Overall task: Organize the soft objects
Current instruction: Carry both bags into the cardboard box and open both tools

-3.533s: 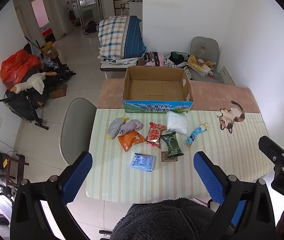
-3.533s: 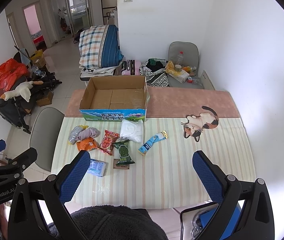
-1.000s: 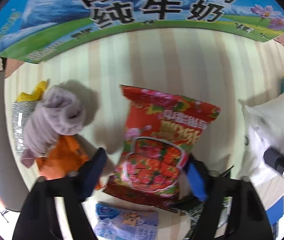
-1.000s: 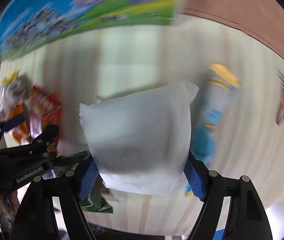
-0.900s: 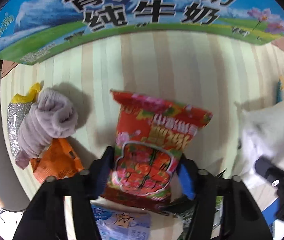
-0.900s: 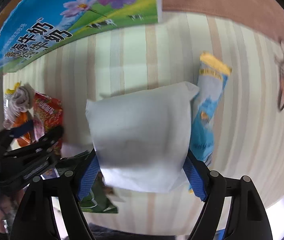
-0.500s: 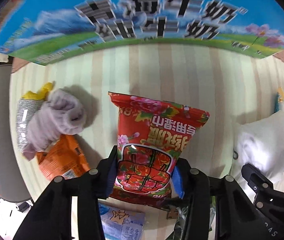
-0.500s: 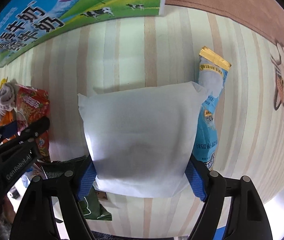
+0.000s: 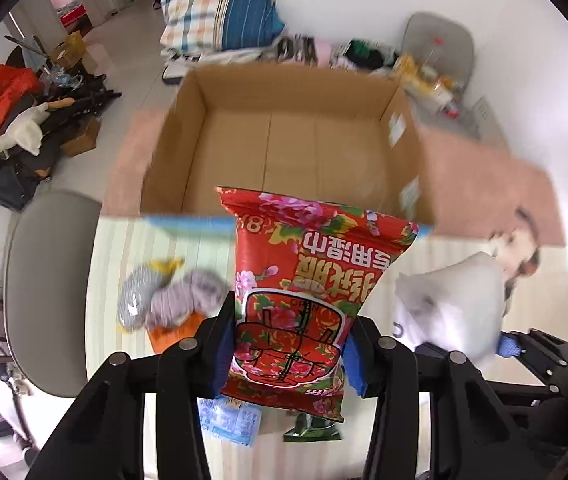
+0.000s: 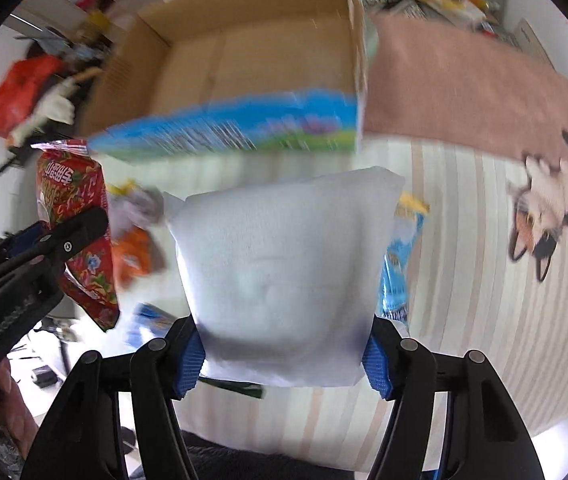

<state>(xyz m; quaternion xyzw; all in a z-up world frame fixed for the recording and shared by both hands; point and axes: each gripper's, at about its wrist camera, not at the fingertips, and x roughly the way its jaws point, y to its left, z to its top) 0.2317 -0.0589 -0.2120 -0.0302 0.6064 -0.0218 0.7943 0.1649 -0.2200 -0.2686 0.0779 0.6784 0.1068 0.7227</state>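
My left gripper [image 9: 288, 352] is shut on a red flowered tissue pack [image 9: 304, 292] and holds it in the air in front of the open cardboard box [image 9: 296, 148]. My right gripper [image 10: 284, 356] is shut on a white soft pack [image 10: 284, 276], also lifted, near the box's front wall [image 10: 235, 128]. The white pack shows at the right of the left wrist view [image 9: 452, 312], and the red pack at the left of the right wrist view [image 10: 75, 224]. The inside of the box shows only bare cardboard.
On the striped tablecloth [image 10: 484, 280] lie a grey rolled cloth [image 9: 187, 296], a silver pouch [image 9: 135, 296], an orange packet [image 10: 135, 256], a blue tube packet [image 10: 400, 264], a blue pack [image 9: 227, 420] and a green packet [image 9: 312, 428]. A grey chair [image 9: 43, 288] stands left.
Both grippers have lifted their packs off the table and tilted up toward the box, so its open inside now shows. The other items stay on the cloth.
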